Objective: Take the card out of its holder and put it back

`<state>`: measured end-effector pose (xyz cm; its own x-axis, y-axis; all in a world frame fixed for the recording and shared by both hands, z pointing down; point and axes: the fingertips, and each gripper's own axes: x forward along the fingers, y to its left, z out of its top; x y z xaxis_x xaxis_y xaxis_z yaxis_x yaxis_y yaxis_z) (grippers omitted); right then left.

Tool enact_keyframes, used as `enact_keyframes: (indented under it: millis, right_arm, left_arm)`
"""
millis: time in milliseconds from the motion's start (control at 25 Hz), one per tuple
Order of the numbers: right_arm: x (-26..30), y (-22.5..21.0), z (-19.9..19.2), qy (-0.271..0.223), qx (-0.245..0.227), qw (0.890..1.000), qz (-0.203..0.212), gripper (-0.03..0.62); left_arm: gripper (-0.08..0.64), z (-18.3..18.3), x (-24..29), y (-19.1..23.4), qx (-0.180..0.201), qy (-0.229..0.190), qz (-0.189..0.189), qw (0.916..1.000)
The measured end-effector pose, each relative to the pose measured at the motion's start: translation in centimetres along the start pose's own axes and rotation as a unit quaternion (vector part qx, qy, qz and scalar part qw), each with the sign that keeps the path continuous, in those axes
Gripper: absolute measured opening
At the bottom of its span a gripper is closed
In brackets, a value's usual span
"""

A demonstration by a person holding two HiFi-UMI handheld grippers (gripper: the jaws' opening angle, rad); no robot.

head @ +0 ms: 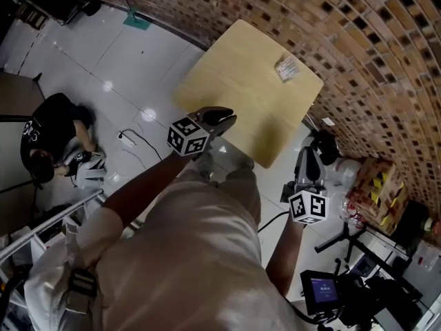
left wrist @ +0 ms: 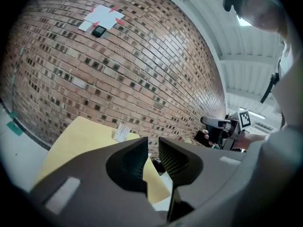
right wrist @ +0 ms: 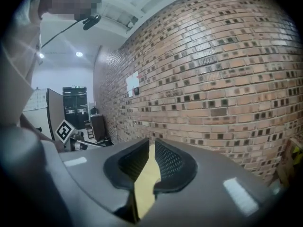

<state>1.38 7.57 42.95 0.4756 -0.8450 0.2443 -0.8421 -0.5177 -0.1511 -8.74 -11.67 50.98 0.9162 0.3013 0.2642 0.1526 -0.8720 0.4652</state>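
we are at the approach, with nothing of the task begun, as far as we can judge. the card holder [head: 287,67] lies flat on the bench [head: 234,81] near its far edge by the brick wall [head: 372,54], too small for us to tell card from sleeve. both grippers hang short of the bench's near edge, well apart from the holder. the left gripper [left wrist: 153,148] has its jaws a narrow slit apart with nothing between them; the right gripper [right wrist: 151,148] shows the same, empty. next, we think, both must reach across the bench, one to pin the holder, the other to open wider and pinch the card's edge.
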Motion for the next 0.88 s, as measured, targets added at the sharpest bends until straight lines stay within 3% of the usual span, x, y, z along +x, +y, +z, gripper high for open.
enact_keyframes:
  millis: [520,880]
  right_arm:
    - [7.5,-8.5,1.7,0.008,0.019,0.996,0.088,0.037]
    - [11.9,-15.1,0.4,0.036,0.028,0.988,0.147,0.038]
  left_arm:
    - [0.088,3.2,8.1,-0.1,0.002,0.005,0.073,0.9973]
    - [0.098,4.3,14.8,-1.1,-0.01,0.002,0.118,0.9929]
